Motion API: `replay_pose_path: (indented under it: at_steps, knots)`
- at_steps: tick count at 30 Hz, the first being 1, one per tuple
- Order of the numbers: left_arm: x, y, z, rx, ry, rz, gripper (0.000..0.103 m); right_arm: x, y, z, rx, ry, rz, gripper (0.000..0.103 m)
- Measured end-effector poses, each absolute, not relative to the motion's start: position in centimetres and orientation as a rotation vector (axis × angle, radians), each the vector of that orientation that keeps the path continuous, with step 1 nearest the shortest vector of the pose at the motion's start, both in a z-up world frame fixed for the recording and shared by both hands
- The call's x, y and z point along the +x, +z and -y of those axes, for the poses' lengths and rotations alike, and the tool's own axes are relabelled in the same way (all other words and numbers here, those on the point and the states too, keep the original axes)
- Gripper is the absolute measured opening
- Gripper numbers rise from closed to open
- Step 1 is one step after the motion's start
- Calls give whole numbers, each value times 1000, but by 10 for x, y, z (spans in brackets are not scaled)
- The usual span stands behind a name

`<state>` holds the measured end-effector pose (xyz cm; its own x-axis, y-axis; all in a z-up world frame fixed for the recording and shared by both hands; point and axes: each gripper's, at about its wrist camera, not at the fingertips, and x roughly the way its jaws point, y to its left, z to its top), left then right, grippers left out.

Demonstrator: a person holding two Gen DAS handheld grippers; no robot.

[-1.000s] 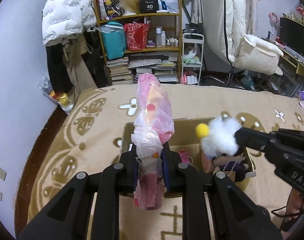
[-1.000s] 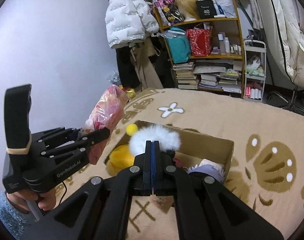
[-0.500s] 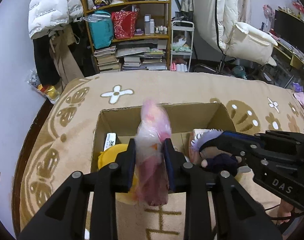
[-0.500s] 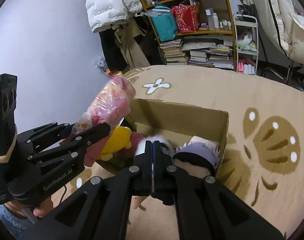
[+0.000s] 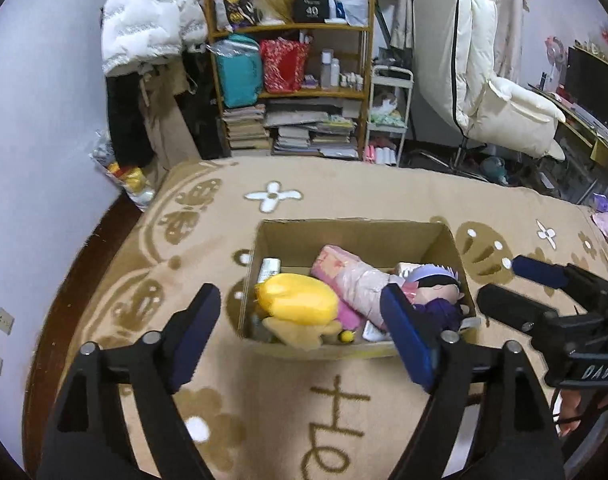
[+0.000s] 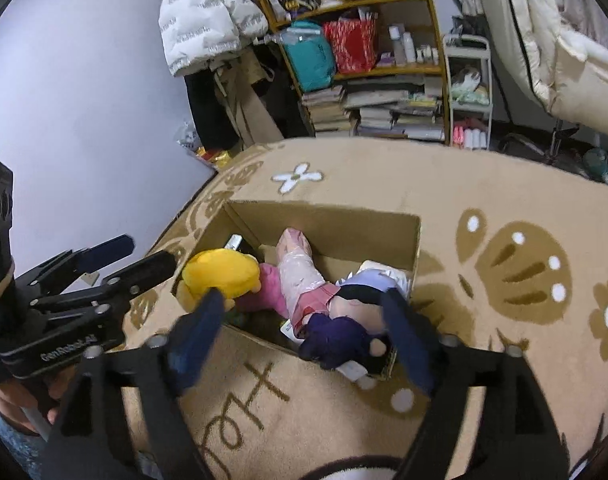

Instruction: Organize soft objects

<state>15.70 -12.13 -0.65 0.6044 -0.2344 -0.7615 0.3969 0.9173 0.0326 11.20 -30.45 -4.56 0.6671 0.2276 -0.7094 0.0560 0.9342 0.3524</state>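
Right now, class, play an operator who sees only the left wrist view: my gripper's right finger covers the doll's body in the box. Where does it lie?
Observer: The right wrist view shows the doll's dark purple body at the cardboard box's near right corner, against the near wall.
Operator: Is the right gripper holding it?
Observer: No. The right gripper is over the doll with its jaws opening, and nothing is pressed between the pads.
Operator: And my own left gripper, seen from outside?
Observer: The left gripper sits beside the box's left wall, outside it, jaws opening with nothing between them.
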Motion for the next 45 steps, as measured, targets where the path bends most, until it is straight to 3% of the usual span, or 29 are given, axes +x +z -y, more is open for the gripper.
replay_pose_path:
  at_steps: [4, 8, 24, 45]
  knots:
    - [138, 15, 105, 207, -336, -806, 97, 94, -25, 303, 361, 94, -791, 103]
    - [114, 40, 85, 200, -318, -748, 102, 75, -3, 300, 357, 98, -746, 103]
    - [39, 69, 27, 125, -225, -572, 103, -2, 38, 281, 265, 84, -571, 103]
    - [51, 12, 37, 154, -245, -597, 103, 2, -34, 281, 237, -9, -601, 103]
